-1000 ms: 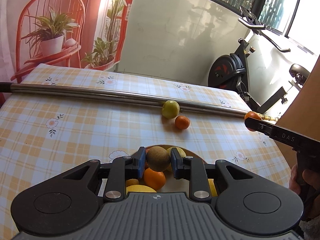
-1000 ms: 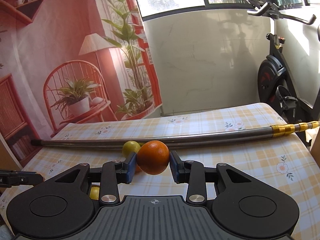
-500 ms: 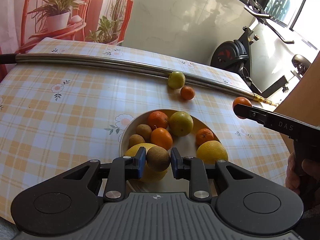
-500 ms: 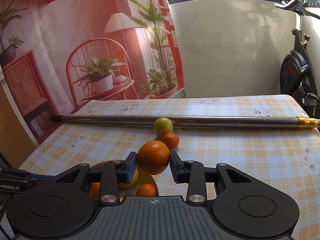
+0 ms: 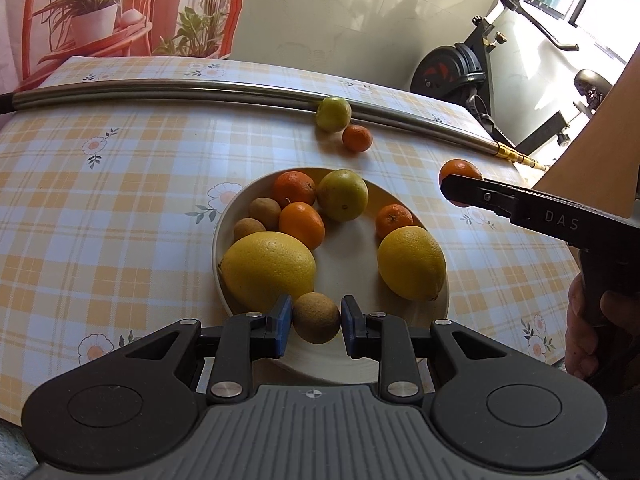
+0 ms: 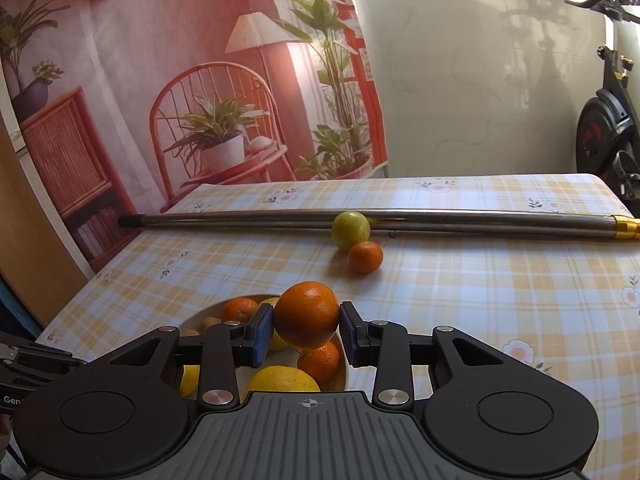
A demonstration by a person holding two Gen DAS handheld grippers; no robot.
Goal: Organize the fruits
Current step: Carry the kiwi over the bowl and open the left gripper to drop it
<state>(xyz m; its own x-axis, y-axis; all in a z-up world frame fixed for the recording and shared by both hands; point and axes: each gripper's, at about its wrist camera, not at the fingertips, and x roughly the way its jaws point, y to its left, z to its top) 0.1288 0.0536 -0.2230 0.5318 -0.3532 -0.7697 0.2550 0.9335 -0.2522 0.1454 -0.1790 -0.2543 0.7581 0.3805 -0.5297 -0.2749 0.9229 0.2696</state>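
My left gripper [image 5: 316, 326] is shut on a brown kiwi [image 5: 316, 317], held just over the near rim of the cream bowl [image 5: 404, 364]. The bowl holds two big lemons [image 5: 268, 268], several oranges, a green-yellow citrus [image 5: 343, 195] and two kiwis [image 5: 264, 212]. My right gripper [image 6: 306, 334] is shut on an orange [image 6: 307, 315] above the bowl's right rim [image 6: 344, 374]; in the left wrist view that gripper [image 5: 460, 190] comes in from the right with the orange [image 5: 458, 170]. A green-yellow fruit [image 6: 351, 230] and a small orange [image 6: 365, 256] lie loose on the table.
A long metal pole [image 5: 160, 94] with a gold tip [image 6: 626, 229] lies across the far side of the checked tablecloth [image 5: 100, 200]. An exercise bike [image 5: 452, 74] stands beyond the table's right end. A hand [image 5: 580, 336] holds the right gripper's handle.
Both grippers tipped downward and came in over the bowl. The kiwi sank from mid-bowl height to the bowl's near rim; the orange moved left from beside the pole to above the bowl's edge.
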